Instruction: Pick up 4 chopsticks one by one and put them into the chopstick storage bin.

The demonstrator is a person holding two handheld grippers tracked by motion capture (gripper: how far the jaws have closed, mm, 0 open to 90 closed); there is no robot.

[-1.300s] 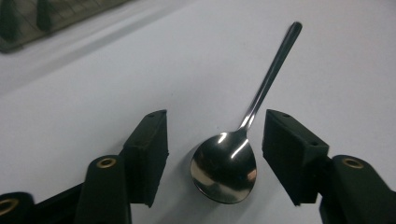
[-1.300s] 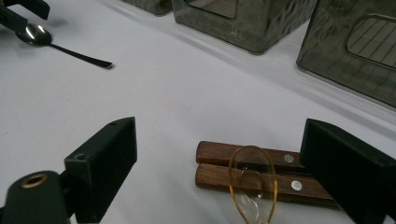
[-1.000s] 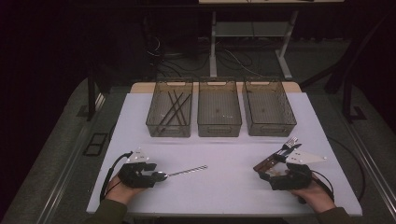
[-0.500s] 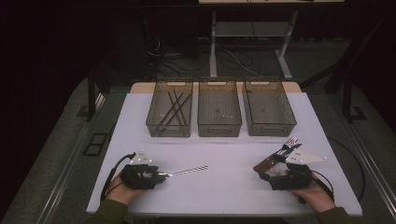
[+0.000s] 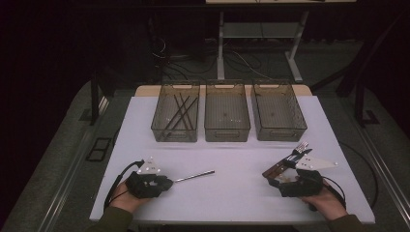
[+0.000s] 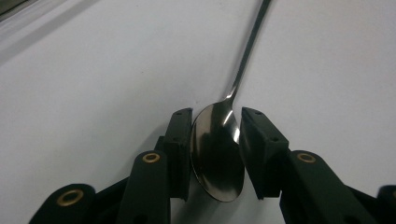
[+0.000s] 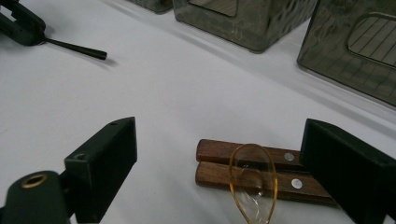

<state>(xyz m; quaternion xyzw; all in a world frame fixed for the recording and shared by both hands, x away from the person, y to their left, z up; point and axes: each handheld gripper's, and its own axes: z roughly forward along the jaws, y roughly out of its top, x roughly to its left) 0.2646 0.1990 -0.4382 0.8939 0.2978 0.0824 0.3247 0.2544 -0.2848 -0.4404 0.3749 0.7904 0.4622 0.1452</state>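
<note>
While the left claw [image 6: 215, 135] has just been closing on the spoon [image 6: 217, 156], whose bowl lies between its jaws on the table [image 6: 93, 93], it should, by my judgement, squeeze evenly before lifting.

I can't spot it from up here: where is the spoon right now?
In the high view the spoon lies on the table's front left, its bowl between the left tool's jaws, its handle pointing right, toward the middle.
</note>
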